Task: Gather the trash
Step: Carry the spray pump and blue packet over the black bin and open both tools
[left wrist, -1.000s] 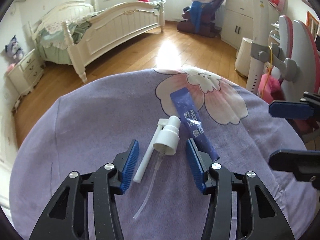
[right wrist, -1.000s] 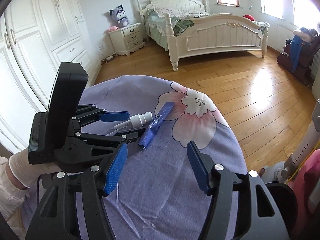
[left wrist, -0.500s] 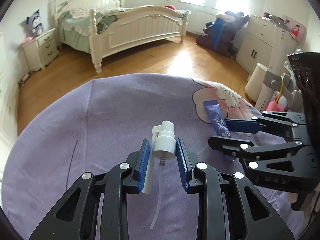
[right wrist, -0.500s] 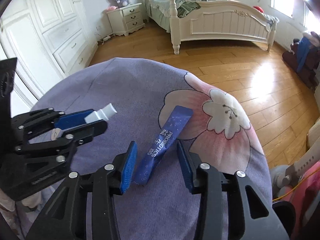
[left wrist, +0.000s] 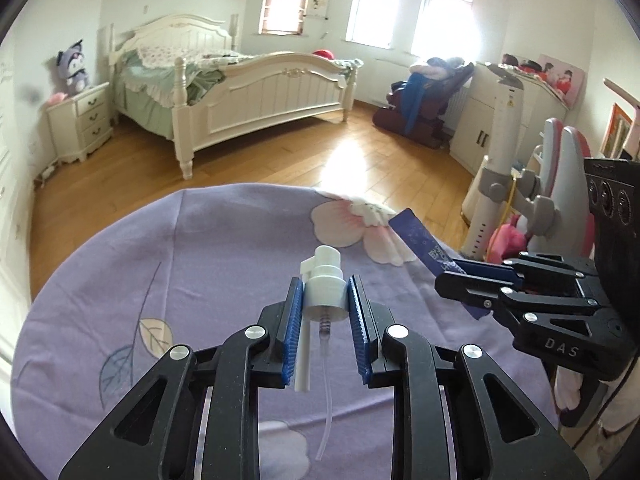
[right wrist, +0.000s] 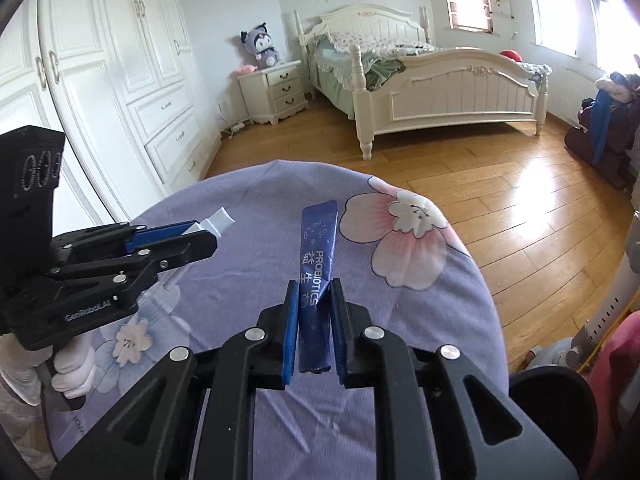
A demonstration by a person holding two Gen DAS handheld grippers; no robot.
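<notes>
My left gripper (left wrist: pixel 325 292) is shut on a white spray pump head (left wrist: pixel 325 280) with a thin clear tube hanging below it, held above the purple cloth. My right gripper (right wrist: pixel 315 294) is shut on a blue probiotics sachet (right wrist: pixel 318 256), lifted off the cloth and pointing forward. In the left wrist view the right gripper (left wrist: pixel 460 280) sits to the right with the sachet (left wrist: pixel 420 240) sticking out. In the right wrist view the left gripper (right wrist: pixel 192 240) sits at the left with the pump head's white tip (right wrist: pixel 218 218) showing.
A round table under a purple flowered cloth (left wrist: pixel 200 260) lies below both grippers. Beyond it are the wooden floor (left wrist: pixel 280 160), a white bed (left wrist: pixel 240 88), a nightstand (right wrist: pixel 280 92), wardrobe doors (right wrist: pixel 100 100) and a white stand and pink items (left wrist: pixel 500 200) at the right.
Both grippers closed: the left on the spray pump head, the right on the blue sachet. Both items have been lifted off the cloth.
</notes>
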